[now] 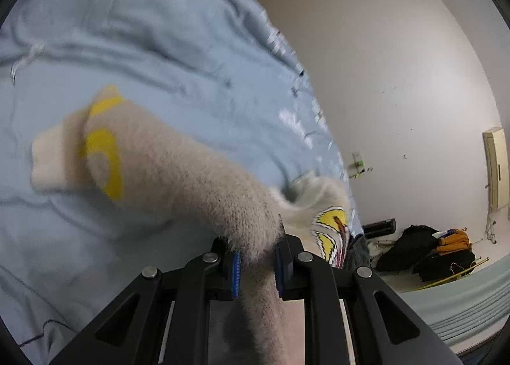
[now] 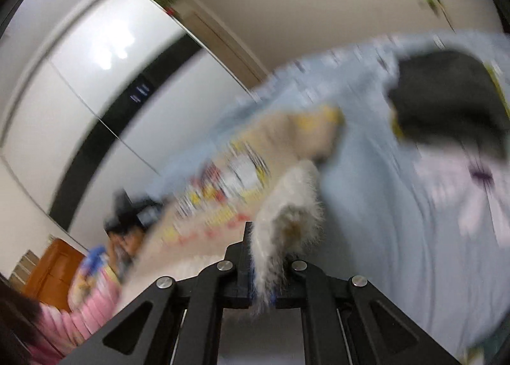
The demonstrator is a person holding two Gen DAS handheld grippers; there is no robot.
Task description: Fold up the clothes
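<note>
A pale blue bedsheet [image 1: 159, 46] carries the fuzzy beige sweater [image 1: 178, 167].

The left tool [image 1: 256, 264] clamps a fuzzy beige sweater sleeve with yellow rings [image 1: 165, 167], which stretches toward ten o'clock over pale blue bedding [image 1: 143, 46]; dark clothes [image 1: 424, 250] lie at four o'clock.

Setting: home bedroom. Evidence: pale blue bedsheet [image 1: 127, 46] fills the work surface; glossy white sliding wardrobe doors [image 2: 95, 78]; wall air conditioner [image 1: 495, 167]; dark clothes heaped on floor [image 1: 424, 250]; orange wooden door [image 2: 52, 272].
</note>
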